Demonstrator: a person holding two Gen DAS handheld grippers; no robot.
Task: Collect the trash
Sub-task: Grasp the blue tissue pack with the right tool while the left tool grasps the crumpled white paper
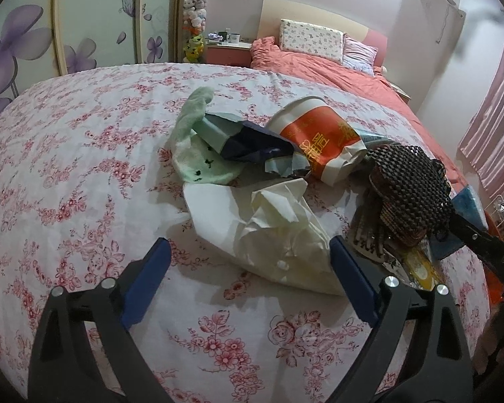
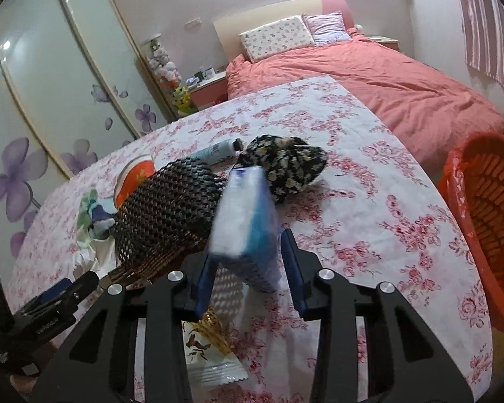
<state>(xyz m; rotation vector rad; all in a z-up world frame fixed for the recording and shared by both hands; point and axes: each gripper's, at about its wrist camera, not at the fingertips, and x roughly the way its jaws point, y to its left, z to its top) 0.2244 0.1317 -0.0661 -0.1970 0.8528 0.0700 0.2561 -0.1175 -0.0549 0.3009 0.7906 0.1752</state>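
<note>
Left gripper, blue-padded, spread wide over crumpled white tissue paper, touching nothing. Right gripper pinching a blue-and-white plastic tissue pack, tilted, lifted off the pink floral sheet. Just beside: black mesh netting, red-and-white paper cup, green sock. Orange plastic basket at right edge.

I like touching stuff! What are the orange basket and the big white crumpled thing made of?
The orange basket looks like hard, slightly shiny plastic: moulded slats form its wall. The white crumpled thing looks like soft matte tissue paper, with sharp creases and thin folded edges, though it could be thin cloth.
</note>
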